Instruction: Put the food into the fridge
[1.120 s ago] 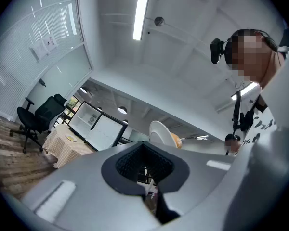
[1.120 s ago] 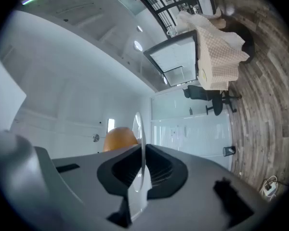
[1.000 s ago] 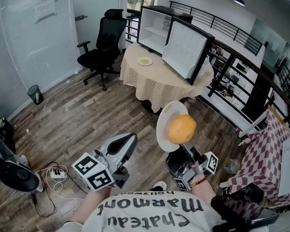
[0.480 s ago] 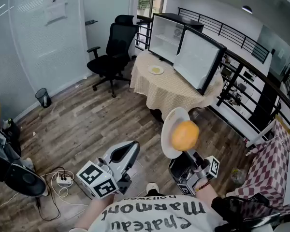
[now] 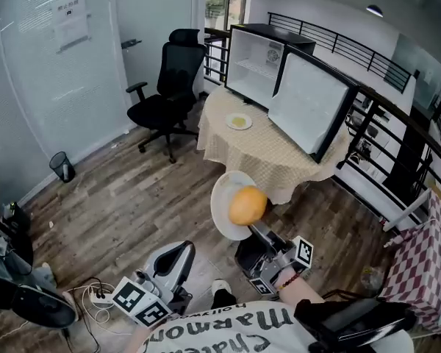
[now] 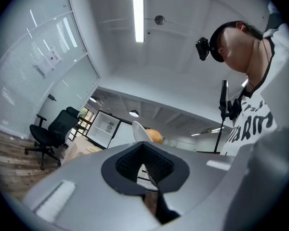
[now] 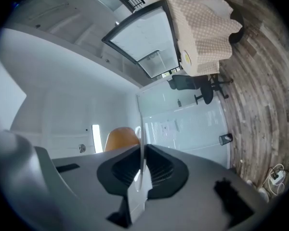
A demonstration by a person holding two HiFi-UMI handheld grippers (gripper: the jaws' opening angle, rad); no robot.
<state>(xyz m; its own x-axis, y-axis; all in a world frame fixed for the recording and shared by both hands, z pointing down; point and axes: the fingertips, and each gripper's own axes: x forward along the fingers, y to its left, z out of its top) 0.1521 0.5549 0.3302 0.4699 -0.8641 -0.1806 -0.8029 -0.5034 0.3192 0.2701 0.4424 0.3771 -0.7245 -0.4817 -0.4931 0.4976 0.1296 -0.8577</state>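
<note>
My right gripper (image 5: 251,231) is shut on the rim of a white plate (image 5: 225,210), held up on edge over the wooden floor. An orange round food item (image 5: 248,205) sits against the plate's face. In the right gripper view the plate rim (image 7: 140,146) runs edge-on between the pads, with the orange food (image 7: 121,138) to its left. My left gripper (image 5: 178,252) is low at the left, shut, with nothing in it. The open white fridge (image 5: 261,61) stands on the far table, its door (image 5: 309,105) swung out to the right.
The round table (image 5: 268,157) has a checkered cloth and a small plate of food (image 5: 239,121). A black office chair (image 5: 165,94) stands left of the table, a bin (image 5: 61,166) by the glass wall. Cables (image 5: 95,294) lie on the floor at lower left; railings run behind the fridge.
The plate with the orange food has shifted left in the head view. The left gripper has sunk toward the bottom edge. The table and fridge look slightly nearer.
</note>
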